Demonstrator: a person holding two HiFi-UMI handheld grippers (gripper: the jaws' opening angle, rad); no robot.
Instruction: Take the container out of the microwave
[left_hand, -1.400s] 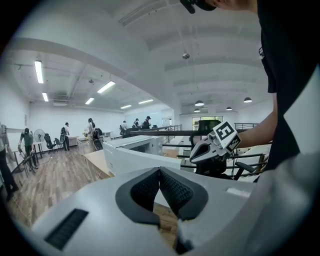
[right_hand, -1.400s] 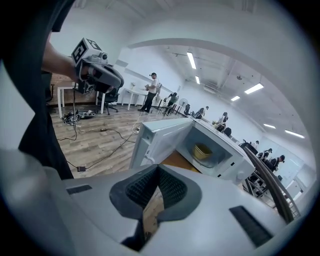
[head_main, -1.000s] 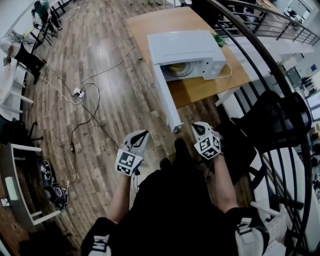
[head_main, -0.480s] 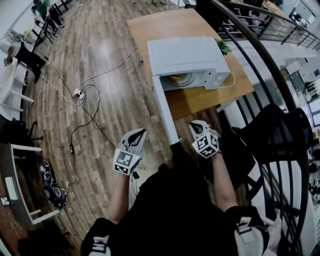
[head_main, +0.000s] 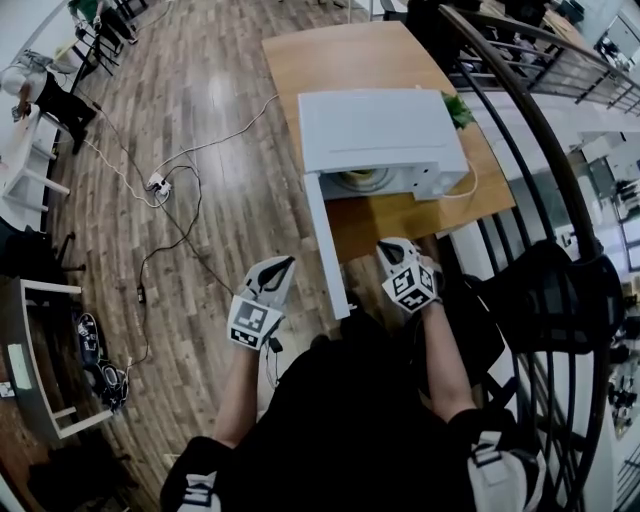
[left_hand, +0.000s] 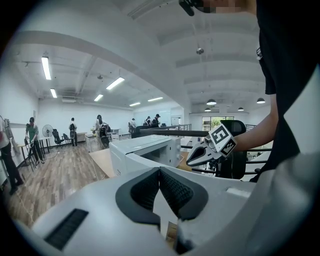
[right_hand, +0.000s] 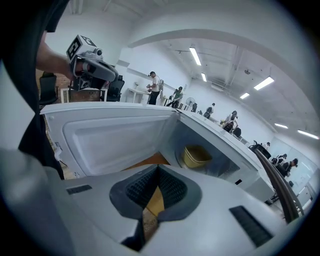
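Right gripper view: the right gripper (right_hand: 157, 171) has its jaws closed, pad against pad, with nothing between them. The container (right_hand: 196, 156), a pale yellow bowl-shaped vessel, stands upright inside the cavity of the microwave (right_hand: 240, 170). It is ahead of the jaws and to their right, well apart from them. The open door (right_hand: 115, 140) stands ahead and to the left of the jaws, with its inner face toward the camera. A strip of the wooden table (right_hand: 152, 158) shows just beyond the jaw tips, between door and cavity.

Left gripper view: the left gripper (left_hand: 160, 172) also has its jaws together and holds nothing. The microwave body lies ahead of these jaws and slightly left. The container is not visible from this side.

Head view: both grippers are short of the table edge, and the free end of the door reaches down between them.

Handling assessment (judgement):
- Weight: the container appears thin-walled and probably light. Its contents cannot be seen, so treat it as possibly filled and keep it level.
- Stiffness: the rim is likely the stiffest part, and the wall may flex under pad pressure.
- Surface: it looks smooth, so it may slip if pinched on the sloped wall alone.
- Grip point: take hold of the part of the rim nearest the cavity opening, with one jaw inside and one outside.
- Preparation: the jaws must be opened before entry. Approach to the right of the door to avoid contact with it.
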